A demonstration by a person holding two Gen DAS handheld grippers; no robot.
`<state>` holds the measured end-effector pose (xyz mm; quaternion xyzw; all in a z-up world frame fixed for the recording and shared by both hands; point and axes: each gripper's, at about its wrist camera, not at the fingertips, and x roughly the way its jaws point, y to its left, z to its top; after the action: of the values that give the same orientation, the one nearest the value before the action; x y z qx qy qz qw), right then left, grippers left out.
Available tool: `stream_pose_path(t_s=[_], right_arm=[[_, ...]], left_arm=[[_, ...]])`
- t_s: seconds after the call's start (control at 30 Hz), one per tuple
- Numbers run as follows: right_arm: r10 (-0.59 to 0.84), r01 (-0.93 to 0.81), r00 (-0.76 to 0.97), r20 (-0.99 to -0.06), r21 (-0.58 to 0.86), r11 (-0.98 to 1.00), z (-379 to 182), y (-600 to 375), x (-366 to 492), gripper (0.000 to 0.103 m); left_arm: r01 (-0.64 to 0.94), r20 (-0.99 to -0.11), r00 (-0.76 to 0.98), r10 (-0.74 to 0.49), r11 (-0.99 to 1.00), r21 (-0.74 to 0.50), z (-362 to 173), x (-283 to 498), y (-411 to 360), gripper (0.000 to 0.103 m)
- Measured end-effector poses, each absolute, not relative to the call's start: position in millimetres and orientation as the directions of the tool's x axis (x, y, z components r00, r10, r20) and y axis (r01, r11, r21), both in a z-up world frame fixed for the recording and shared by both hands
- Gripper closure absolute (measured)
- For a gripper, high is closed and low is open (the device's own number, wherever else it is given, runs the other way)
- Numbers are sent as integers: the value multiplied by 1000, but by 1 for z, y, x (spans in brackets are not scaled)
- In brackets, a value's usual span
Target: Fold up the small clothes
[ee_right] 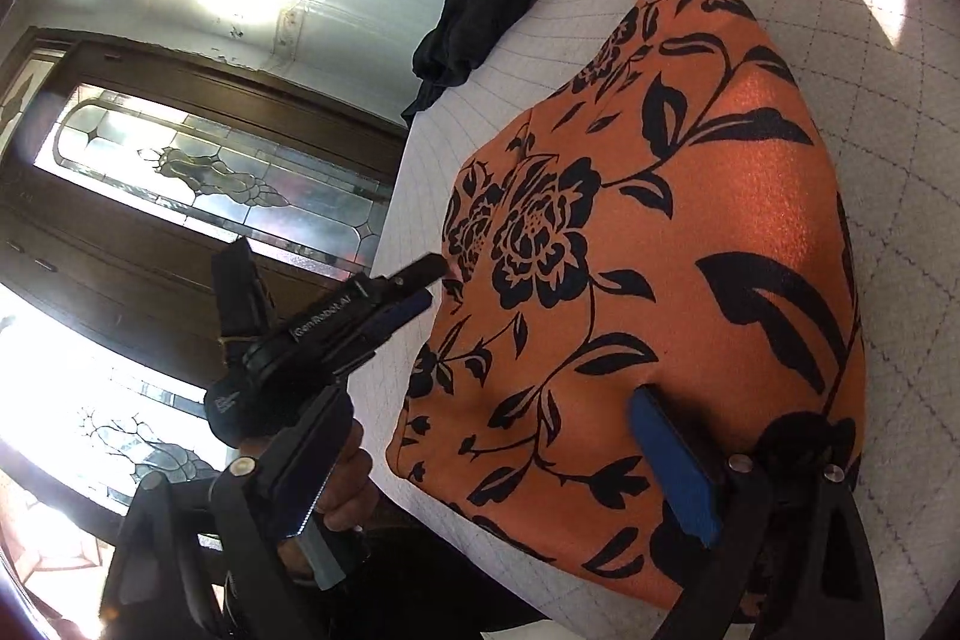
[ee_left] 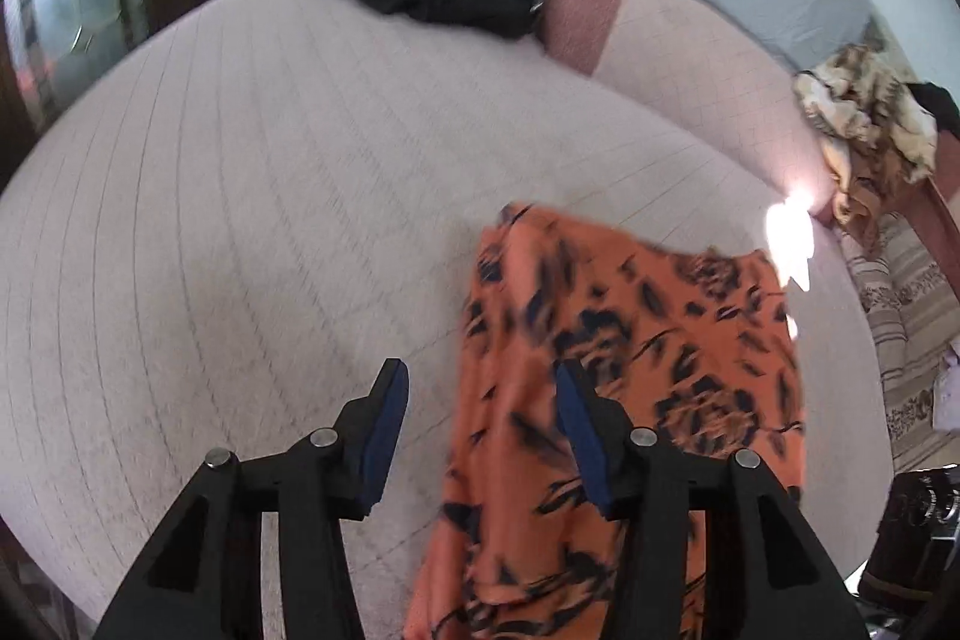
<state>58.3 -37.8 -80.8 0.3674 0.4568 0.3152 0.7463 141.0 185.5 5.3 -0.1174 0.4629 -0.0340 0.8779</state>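
We see the left gripper [ee_left: 480, 424] with jaws parted, empty, above an orange floral garment [ee_right: 648, 244] on the quilted bed [ee_left: 240, 220]; the right gripper [ee_right: 480, 466] stands wide over it.

A dark wooden door [ee_right: 180, 172] with leaded glass fills the left of the right wrist view. A pink cushion [ee_left: 585, 4] sits upper centre in the left wrist view, striped bedding [ee_left: 906, 292] at right.

Home bedroom: quilted bed [ee_left: 240, 220], pillow [ee_left: 585, 4], heaped clothes [ee_left: 864, 118], wooden door with leaded glass [ee_right: 198, 172].
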Motion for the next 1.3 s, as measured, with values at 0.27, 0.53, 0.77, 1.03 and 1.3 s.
stream_pose_path(t_s=[0.27, 0.53, 0.77, 1.03, 1.3], right_arm=[[817, -131, 363, -448, 844, 521, -80, -38, 60, 8], [809, -114, 366, -459, 841, 529, -79, -38, 61, 8], [801, -103, 404, -441, 849, 519, -64, -52, 50, 8], [713, 64, 501, -491, 842, 536, -85, -122, 41, 8], [753, 146, 434, -495, 863, 484, -120, -112, 79, 15]], left_arm=[[-97, -872, 481, -88, 983, -153, -12, 195, 203, 49], [-4, -777, 607, -166, 977, -212, 36, 122, 182, 47], [45, -857, 512, -58, 998, -41, -21, 88, 133, 41], [11, -841, 533, -90, 995, -100, -38, 87, 148, 26], [20, -832, 544, -112, 992, -121, -50, 86, 160, 24]])
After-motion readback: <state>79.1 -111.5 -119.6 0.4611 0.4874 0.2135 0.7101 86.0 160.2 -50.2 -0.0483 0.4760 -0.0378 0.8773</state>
